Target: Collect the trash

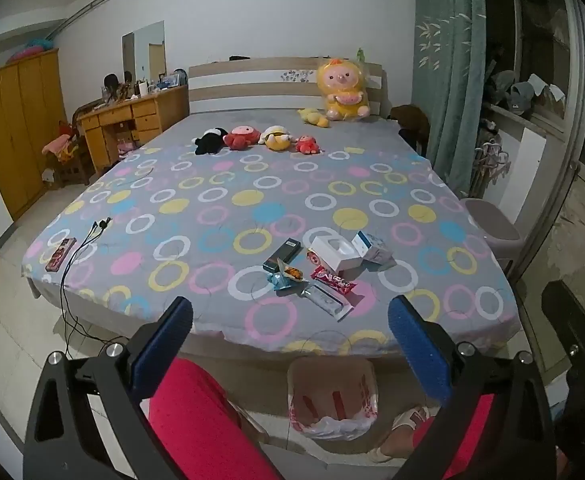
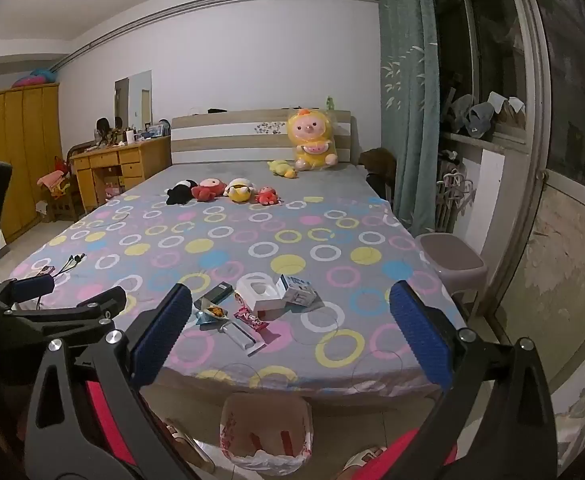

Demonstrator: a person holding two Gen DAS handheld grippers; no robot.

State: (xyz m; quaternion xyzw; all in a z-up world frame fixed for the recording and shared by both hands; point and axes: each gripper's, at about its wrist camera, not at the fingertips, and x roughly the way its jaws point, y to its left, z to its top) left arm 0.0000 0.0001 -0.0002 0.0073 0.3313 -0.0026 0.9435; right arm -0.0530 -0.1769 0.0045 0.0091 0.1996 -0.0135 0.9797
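several wrappers (image 1: 332,280) beyond open left gripper (image 1: 290,316)

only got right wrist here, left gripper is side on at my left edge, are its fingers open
Observer: Yes. The left gripper has its fingers spread wide, with nothing between them.
Operator: ok and what is it hiding from me at that bed edge
Observer: A black cable that runs off the edge of the bed and hangs down to the floor.
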